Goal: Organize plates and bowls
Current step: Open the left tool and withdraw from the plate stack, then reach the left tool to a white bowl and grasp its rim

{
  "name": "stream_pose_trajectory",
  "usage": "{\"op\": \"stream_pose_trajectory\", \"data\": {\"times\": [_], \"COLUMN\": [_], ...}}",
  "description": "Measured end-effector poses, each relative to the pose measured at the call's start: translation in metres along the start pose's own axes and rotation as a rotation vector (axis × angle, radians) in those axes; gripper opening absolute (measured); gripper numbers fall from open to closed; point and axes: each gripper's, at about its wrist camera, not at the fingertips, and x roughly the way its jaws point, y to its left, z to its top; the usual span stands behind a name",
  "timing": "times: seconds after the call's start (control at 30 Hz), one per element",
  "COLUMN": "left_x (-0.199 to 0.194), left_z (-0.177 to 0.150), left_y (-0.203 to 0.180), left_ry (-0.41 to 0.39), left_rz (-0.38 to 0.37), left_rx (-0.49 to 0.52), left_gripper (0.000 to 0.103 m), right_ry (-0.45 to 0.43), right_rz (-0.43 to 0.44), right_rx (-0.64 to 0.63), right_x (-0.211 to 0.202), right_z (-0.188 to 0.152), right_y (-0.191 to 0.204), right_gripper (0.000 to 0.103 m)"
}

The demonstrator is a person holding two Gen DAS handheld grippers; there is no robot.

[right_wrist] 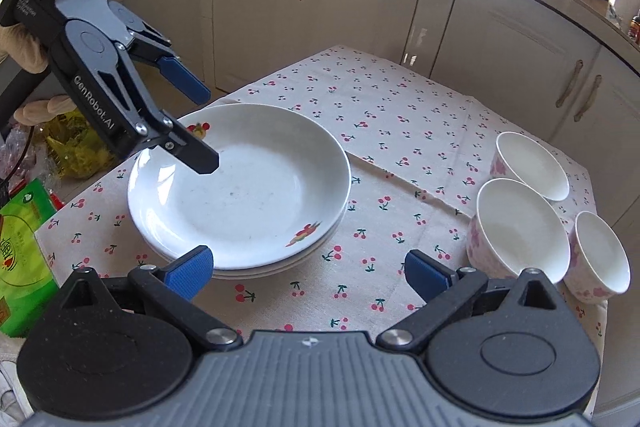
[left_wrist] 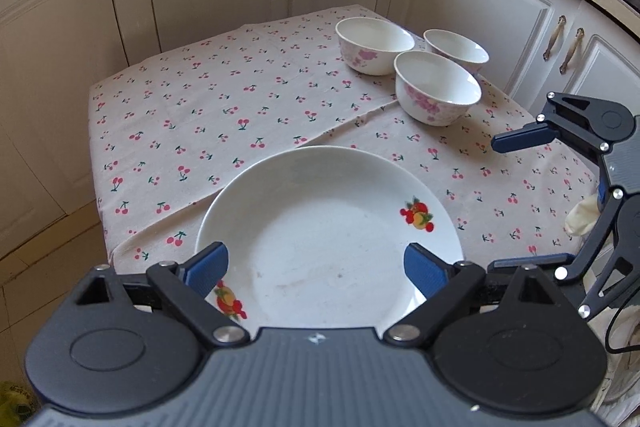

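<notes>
White lower plates mostly hidden under top plate

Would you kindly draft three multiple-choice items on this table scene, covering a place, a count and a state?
1. Where do the white bowls with pink flowers stand relative to the stack of white fruit-print plates, in the right wrist view?
A. to its right
B. on top of it
C. to its left

2. How many bowls are there?
A. two
B. three
C. five

3. How is the left claw?
A. shut on a bowl
B. shut on a plate
C. open, holding nothing

Answers: 1 A, the bowls cluster right of the stack; 2 B, three show in both views; 3 C, its blue pads are spread above the top plate.
</notes>
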Motion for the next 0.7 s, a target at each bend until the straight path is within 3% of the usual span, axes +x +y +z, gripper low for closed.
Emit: {"op": "stream_pose_trajectory", "data": {"times": [0.27,0.43,0.57,0.7], "left_x": [-0.011,-0.009,-0.008,-0.002], "left_z": [0.000,0.002,-0.002,0.005], "left_y": [-0.046,-0.071,-0.091,-0.107], "left_ry": [-0.086,-0.098,-0.152,-0.134], "left_rz": [-0.005,-0.006,-0.008,-0.024], "left_rx": [0.065,0.080,0.115,0.105], "left_gripper": [0.102,0.102,0.102,0.102], "right_ry": [-0.061,-0.085,-0.109,-0.128], "right_rz": [-0.100,-0.140,-0.160,-0.168], "right_rx": [0.061,0.061,0.073,0.098], "right_x": [-0.017,-0.027,-0.035,-0.042], "right_z": [-0.015,-0.030,-0.046,-0.060], "right_y": [-0.006,-0.008,-0.013,-0.027], "right_gripper": [0.103,0.103,0.103,0.103]}}
